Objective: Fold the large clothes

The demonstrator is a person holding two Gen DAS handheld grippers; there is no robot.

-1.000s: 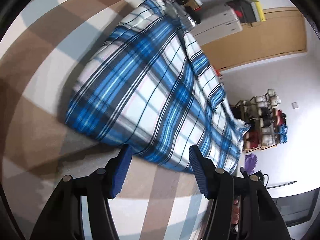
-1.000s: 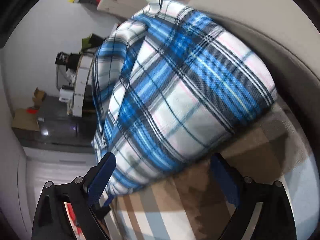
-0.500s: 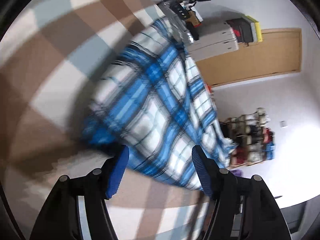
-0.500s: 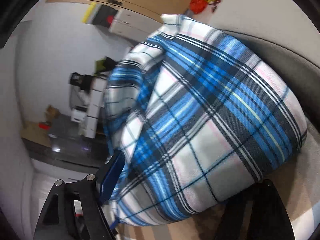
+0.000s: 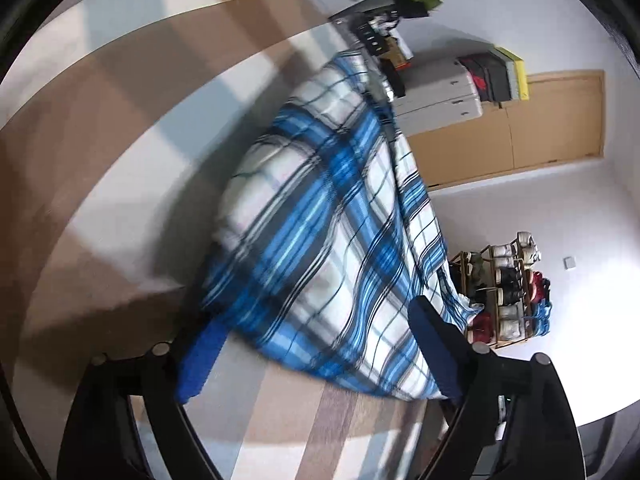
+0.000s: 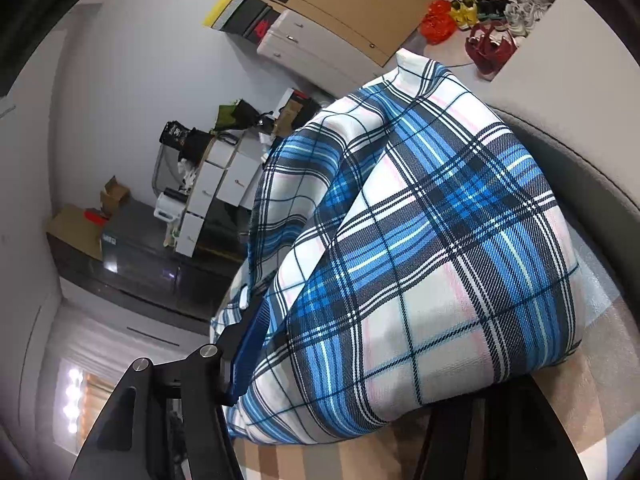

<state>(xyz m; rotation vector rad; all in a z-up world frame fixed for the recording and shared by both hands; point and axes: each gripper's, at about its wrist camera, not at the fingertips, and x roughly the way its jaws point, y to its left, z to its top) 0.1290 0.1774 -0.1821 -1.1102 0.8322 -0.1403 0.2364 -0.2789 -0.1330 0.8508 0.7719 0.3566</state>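
Your blue, white and black plaid cotton garment point(image 5: 332, 248) lies folded into a thick bundle on the bed cover checked in tan, white and pale blue point(image 5: 120, 128). One edge of the bundle hangs over the side of the bed toward the floor.

Left gripper point(image 5: 320, 350): your jaws have just been opening and now stand wide. The near hem of the plaid cloth sits between the two blue pads point(image 5: 200, 356). The pads do not press on it. This view is blurred, so fine contact at the right pad is hard to judge.

Right gripper point(image 6: 352, 364): your jaws have just been closing. The left blue pad point(image 6: 250, 354) lies against the folded corner of the plaid garment point(image 6: 420, 260). The other finger is hidden under the cloth, which bulges up over it. The fabric fills the space between the jaws. I read this as a grip on the corner of the bundle.

Background, left view: a wooden shoe rack loaded with shoes point(image 5: 506, 292) stands against the white wall, and a pale wooden door point(image 5: 520, 128) is beyond it.

Background, right view: white drawer units point(image 6: 216, 196) stand beside a dark cabinet point(image 6: 132, 256).
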